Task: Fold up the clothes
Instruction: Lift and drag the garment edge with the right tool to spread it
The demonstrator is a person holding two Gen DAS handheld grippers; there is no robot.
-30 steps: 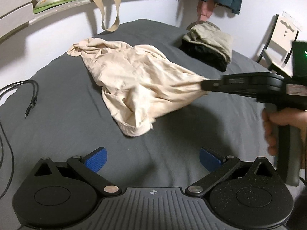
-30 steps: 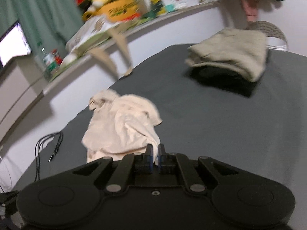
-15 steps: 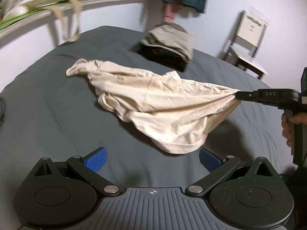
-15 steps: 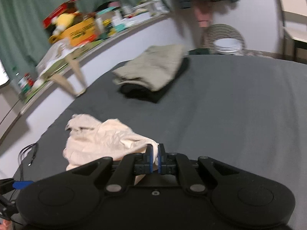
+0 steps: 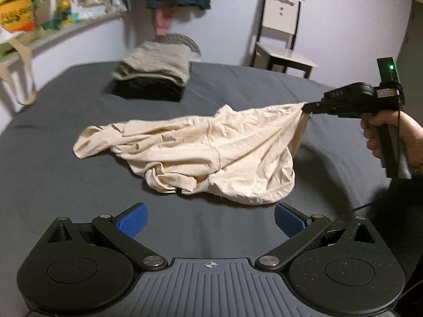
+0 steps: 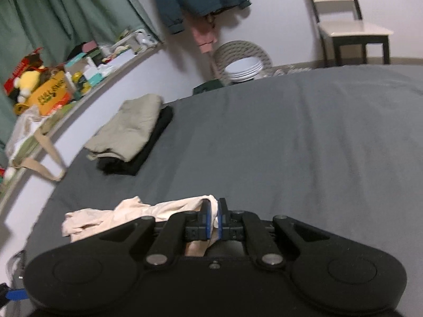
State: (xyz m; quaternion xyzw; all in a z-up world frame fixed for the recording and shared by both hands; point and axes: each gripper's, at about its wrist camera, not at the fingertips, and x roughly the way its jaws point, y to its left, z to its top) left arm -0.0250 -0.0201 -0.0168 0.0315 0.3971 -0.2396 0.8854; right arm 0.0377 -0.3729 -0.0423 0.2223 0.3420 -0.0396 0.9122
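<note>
Right tongs (image 6: 214,218) clamped on beige garment (image 5: 211,153) (dragged further right), left tongs (image 5: 210,220) apart

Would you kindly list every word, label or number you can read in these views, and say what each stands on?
"DAS", pale letters on the side of the right gripper; blurred, so the reading is uncertain.
Dark lettering on the yellow box on the shelf: too blurred to read.
Label beside the green light on the right gripper: too small to read.
Nothing else is legible.
</note>
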